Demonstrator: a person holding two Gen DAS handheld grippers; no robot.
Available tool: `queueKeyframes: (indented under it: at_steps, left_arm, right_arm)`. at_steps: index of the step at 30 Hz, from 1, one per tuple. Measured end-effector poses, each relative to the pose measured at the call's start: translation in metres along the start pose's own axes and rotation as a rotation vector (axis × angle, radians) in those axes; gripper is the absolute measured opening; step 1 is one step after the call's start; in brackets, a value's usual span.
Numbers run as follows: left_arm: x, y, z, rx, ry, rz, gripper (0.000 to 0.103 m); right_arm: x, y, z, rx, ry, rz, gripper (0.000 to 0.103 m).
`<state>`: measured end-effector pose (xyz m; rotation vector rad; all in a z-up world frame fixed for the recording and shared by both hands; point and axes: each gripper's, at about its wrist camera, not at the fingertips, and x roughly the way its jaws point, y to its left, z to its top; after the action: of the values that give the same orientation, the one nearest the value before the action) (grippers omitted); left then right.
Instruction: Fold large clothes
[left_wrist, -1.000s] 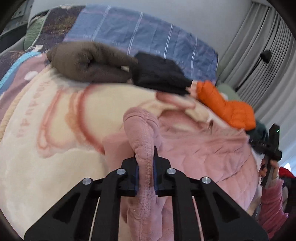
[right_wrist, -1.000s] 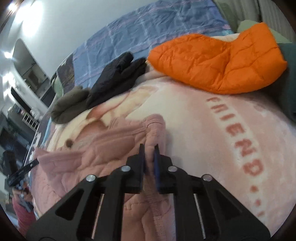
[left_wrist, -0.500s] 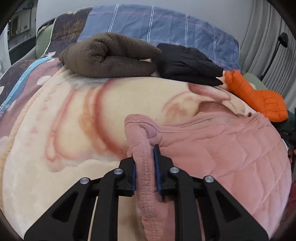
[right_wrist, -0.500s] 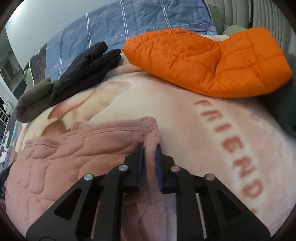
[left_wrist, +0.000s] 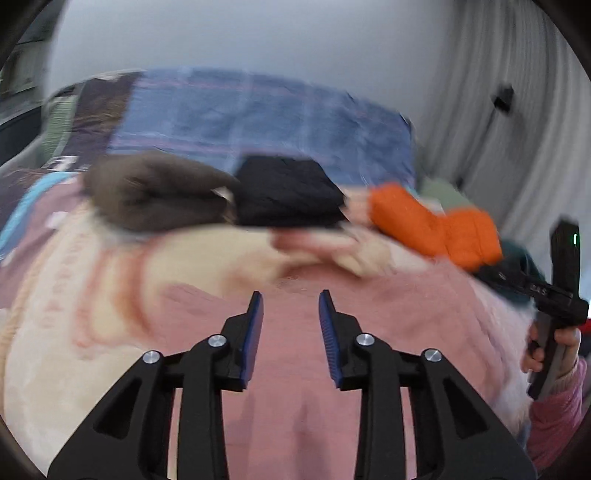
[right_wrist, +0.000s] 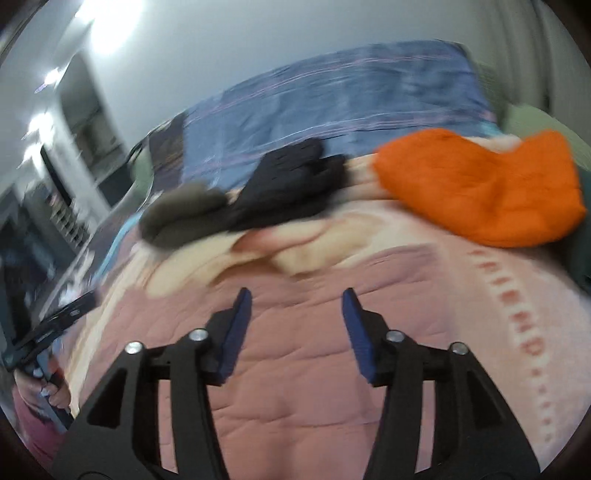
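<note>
A pink quilted garment (left_wrist: 295, 354) (right_wrist: 288, 373) lies spread flat on the cream and pink blanket (left_wrist: 74, 295) of the bed. My left gripper (left_wrist: 291, 301) hovers above its cloth with the jaws opening and nothing between the blue pads. My right gripper (right_wrist: 297, 299) hangs over the same garment, its jaws opening wider, also with nothing between them. Both views are blurred by motion. The right gripper (left_wrist: 554, 299), held in a hand (left_wrist: 554, 347), shows at the right edge of the left wrist view.
Folded clothes lie along the far side of the bed: a brown fleece (left_wrist: 155, 192), a black garment (left_wrist: 288, 195) and an orange puffer jacket (right_wrist: 484, 192). Behind them is a blue plaid cover (left_wrist: 258, 122). Grey curtains (left_wrist: 517, 110) hang at the right.
Both grippers have let go of the pink garment's edge and opened. Both pulled back and rose, and the garment now lies flat below them.
</note>
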<state>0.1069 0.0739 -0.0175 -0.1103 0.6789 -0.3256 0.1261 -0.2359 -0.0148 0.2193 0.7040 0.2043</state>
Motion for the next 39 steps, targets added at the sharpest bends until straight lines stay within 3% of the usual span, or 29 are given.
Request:
queueKeyframes:
  at_steps: [3,4,5,7,10,15,18,21,24,26,31,36,39]
  left_arm:
    - [0.058,-0.014,-0.035,0.103,0.167,0.178,0.044]
    - [0.072,-0.011,-0.05,0.129,0.165,0.203,0.046]
    - [0.072,-0.009,-0.063,0.159,0.09,0.201,0.046]
    - [0.063,-0.008,-0.065,0.142,0.059,0.204,0.046]
    - [0.059,-0.009,-0.07,0.164,0.044,0.213,0.046]
    - [0.042,0.001,-0.063,0.057,0.043,0.123,0.046]
    - [0.01,0.024,-0.063,-0.072,0.012,0.054,0.046]
    - [-0.034,0.053,-0.072,-0.168,-0.047,0.081,0.05]
    - [-0.066,0.081,-0.091,-0.237,-0.068,0.008,0.05]
    - [-0.084,0.088,-0.112,-0.24,-0.066,-0.084,0.038]
    - [-0.104,0.077,-0.164,-0.165,-0.031,-0.225,0.036]
    - [-0.086,0.066,-0.185,-0.114,0.043,-0.194,0.038]
    - [-0.075,0.057,-0.179,-0.081,0.036,-0.224,0.047]
  right_arm:
    - [0.055,0.0,-0.033,-0.017,0.136,-0.121,0.059]
    - [0.068,-0.005,-0.045,-0.017,0.138,-0.119,0.059]
    - [0.077,-0.004,-0.06,-0.072,0.085,-0.151,0.059]
    - [0.067,0.018,-0.069,-0.179,0.022,-0.254,0.06]
    - [0.066,0.022,-0.07,-0.202,0.018,-0.268,0.061]
    - [0.067,0.011,-0.067,-0.189,0.031,-0.236,0.062]
    - [0.073,0.01,-0.069,-0.187,0.026,-0.224,0.062]
    - [0.074,0.01,-0.069,-0.179,0.023,-0.209,0.062]
    - [0.073,0.011,-0.07,-0.179,0.016,-0.209,0.063]
    - [0.074,0.011,-0.07,-0.178,0.016,-0.208,0.063]
    - [0.074,0.012,-0.07,-0.182,0.016,-0.213,0.063]
    - [0.075,0.015,-0.069,-0.191,0.017,-0.228,0.064]
    - [0.075,0.016,-0.07,-0.192,0.015,-0.232,0.064]
